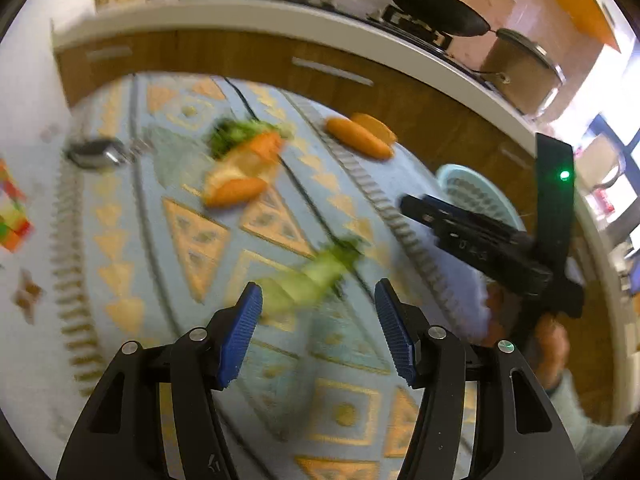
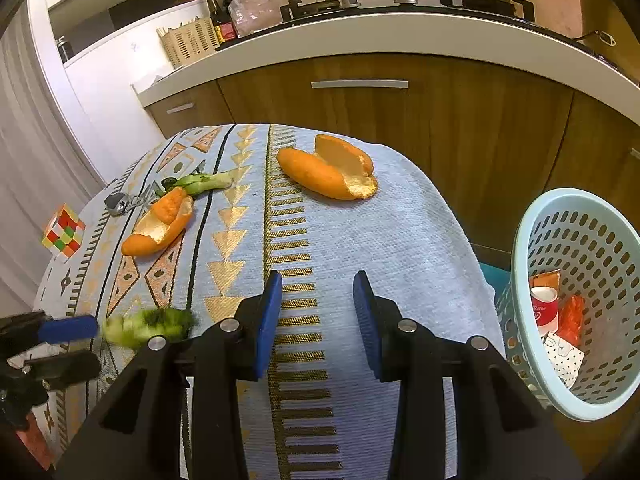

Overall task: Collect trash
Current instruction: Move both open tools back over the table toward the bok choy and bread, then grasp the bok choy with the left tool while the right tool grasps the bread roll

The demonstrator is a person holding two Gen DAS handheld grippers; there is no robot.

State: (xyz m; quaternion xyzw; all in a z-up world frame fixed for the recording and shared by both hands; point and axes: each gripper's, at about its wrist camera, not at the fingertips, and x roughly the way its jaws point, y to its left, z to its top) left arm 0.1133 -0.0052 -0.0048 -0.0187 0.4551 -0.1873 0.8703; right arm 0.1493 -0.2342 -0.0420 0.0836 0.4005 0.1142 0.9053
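Left tool (image 1: pixel 318 312) agape over limp leafy scrap (image 1: pixel 316 276) (blurred); right tool (image 2: pixel 317 312) part-open, empty.

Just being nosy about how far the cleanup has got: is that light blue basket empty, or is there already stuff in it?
Not empty. The light blue basket already holds a red-and-white paper cup, an orange wrapper and a patterned card.

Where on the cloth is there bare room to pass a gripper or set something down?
Free: the plain cloth between the large orange peel and the right gripper, toward the basket. Crowded: the far left, where the small peel, green stalk and keys bunch.
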